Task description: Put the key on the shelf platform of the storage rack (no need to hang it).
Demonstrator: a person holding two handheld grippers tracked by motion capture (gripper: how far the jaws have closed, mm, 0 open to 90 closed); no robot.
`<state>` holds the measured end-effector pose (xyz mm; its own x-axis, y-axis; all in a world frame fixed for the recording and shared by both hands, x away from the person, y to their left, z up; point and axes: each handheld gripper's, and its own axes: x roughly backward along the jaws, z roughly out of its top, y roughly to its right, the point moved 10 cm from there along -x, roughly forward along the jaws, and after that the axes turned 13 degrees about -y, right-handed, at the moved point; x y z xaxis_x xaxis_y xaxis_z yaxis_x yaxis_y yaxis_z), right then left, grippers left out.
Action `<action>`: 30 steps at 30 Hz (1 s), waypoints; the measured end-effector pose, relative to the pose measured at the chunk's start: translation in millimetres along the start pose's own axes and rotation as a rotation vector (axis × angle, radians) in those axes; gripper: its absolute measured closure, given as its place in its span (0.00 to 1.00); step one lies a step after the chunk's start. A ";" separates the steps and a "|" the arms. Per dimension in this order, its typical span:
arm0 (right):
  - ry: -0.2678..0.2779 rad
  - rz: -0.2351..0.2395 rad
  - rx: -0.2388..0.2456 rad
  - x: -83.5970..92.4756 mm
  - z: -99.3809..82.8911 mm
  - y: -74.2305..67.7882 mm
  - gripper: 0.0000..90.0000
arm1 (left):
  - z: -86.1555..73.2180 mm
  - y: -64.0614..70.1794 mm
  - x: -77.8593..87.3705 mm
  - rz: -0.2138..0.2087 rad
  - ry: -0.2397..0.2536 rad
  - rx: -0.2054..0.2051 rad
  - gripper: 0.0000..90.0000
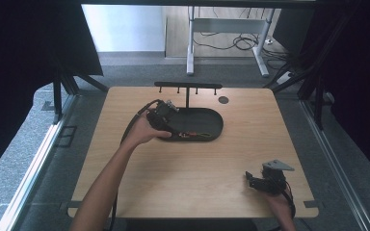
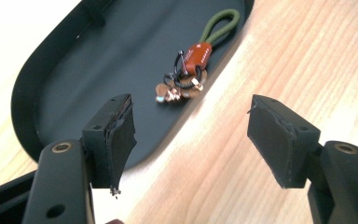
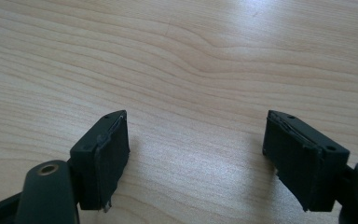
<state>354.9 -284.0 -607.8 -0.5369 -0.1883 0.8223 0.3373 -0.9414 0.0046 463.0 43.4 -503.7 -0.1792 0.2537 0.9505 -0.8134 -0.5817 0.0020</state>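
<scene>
Left gripper view: left gripper [image 2: 191, 140] jaws spread wide, nothing between; keychain [image 2: 191, 65] flat in black tray [image 2: 65, 70]. Right gripper [image 3: 196, 154] jaws wide apart above bare table [image 3: 191, 56]

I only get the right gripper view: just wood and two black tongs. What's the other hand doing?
Observer: The left tongs are open with nothing between them, held over the near edge of a black oval tray.
Operator: Is there anything in the tray?
Observer: Yes, a keychain with a green loop and an orange tag lies in it.
Operator: So where are my tongs?
Observer: The right tongs are near the table's front right corner, well away from the tray.
</scene>
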 end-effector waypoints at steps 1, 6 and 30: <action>0.000 0.000 0.000 0.0 0.0 0.0 0.25 | -3.9 2.0 2.2 -0.003 0.003 0.001 0.36; 0.000 -0.004 -0.002 -0.3 0.3 0.5 0.25 | -17.2 9.1 7.2 -0.016 0.030 0.016 0.37; -0.001 -0.006 -0.005 -0.3 0.4 0.4 0.25 | -99.4 53.0 -7.3 -0.025 0.064 0.031 0.36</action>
<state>355.5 -284.2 -607.9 -0.5380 -0.1827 0.8229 0.3303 -0.9438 0.0064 366.2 87.5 -541.5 -0.1949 0.3173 0.9281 -0.8008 -0.5978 0.0362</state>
